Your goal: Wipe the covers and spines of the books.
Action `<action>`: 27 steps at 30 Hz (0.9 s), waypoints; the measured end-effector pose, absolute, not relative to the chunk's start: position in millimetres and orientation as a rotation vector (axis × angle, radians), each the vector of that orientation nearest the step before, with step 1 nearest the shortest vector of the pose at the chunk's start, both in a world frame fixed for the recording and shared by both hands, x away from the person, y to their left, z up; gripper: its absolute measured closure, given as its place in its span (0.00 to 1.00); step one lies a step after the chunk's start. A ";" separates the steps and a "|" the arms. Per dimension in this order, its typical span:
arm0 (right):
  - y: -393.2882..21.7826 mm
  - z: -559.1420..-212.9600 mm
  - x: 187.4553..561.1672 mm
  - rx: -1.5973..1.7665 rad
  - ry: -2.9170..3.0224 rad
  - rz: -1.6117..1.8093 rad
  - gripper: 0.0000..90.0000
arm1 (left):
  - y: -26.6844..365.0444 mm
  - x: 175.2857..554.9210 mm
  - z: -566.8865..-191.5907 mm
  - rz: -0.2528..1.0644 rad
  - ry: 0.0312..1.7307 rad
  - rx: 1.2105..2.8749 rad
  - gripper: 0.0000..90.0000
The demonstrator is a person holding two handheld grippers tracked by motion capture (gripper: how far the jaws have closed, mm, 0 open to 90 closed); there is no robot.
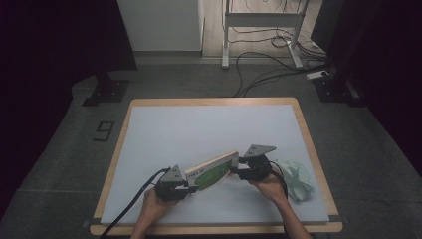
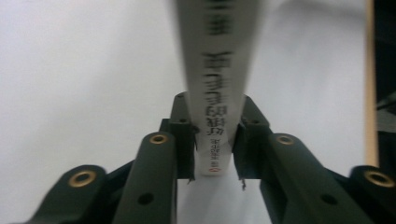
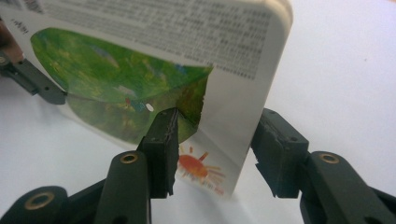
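High view: white-topped table [image 1: 209, 124] with a wooden rim, seen from above, floor and cables beyond its far edge. Near the front edge, slightly right of centre, a thick board book [image 1: 211, 172] held off the surface between two hand-held grippers, lying slantwise with its lower end toward the front-left and its higher end toward the right. Green picture and printed text visible on its upward face. Left gripper [image 1: 186, 185] at the book's lower end, gripped by the left hand [image 1: 152, 204]. Right gripper [image 1: 241, 169] at the book's upper end, gripped by the right hand [image 1: 268, 186]. Just beside the right hand, near the right edge, a crumpled pale green cloth or bag [image 1: 297, 180], apart from the book.

Left gripper view: narrow claw, both black pads pressed against the two faces of the book's end, spine text running away up the middle.

Right gripper view: jaws straddling the book's corner; one pad against the picture side, the other close to the opposite face, contact there hard to tell.
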State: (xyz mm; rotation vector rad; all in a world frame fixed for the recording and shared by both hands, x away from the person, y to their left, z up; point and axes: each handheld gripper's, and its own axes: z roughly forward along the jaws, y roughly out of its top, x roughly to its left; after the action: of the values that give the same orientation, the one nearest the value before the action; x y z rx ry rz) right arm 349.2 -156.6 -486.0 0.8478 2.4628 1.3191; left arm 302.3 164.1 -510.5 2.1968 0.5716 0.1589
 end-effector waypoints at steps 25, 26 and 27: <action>-138.8 -487.2 365.7 0.859 2.416 1.274 0.46 | 175.5 303.2 -522.8 0.269 0.629 2.163 0.81; -140.4 -486.9 364.1 0.861 2.418 1.263 0.44 | 175.5 303.1 -522.9 0.270 0.628 2.163 0.81; -141.4 -486.7 362.9 0.865 2.418 1.254 0.43 | 175.3 302.6 -522.9 0.274 0.626 2.163 0.82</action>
State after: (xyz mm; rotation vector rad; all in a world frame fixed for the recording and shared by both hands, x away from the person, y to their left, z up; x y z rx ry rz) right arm 362.9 -141.4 -486.7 0.8650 2.4185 1.2537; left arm 302.6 175.3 -522.9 2.1630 0.6256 0.2736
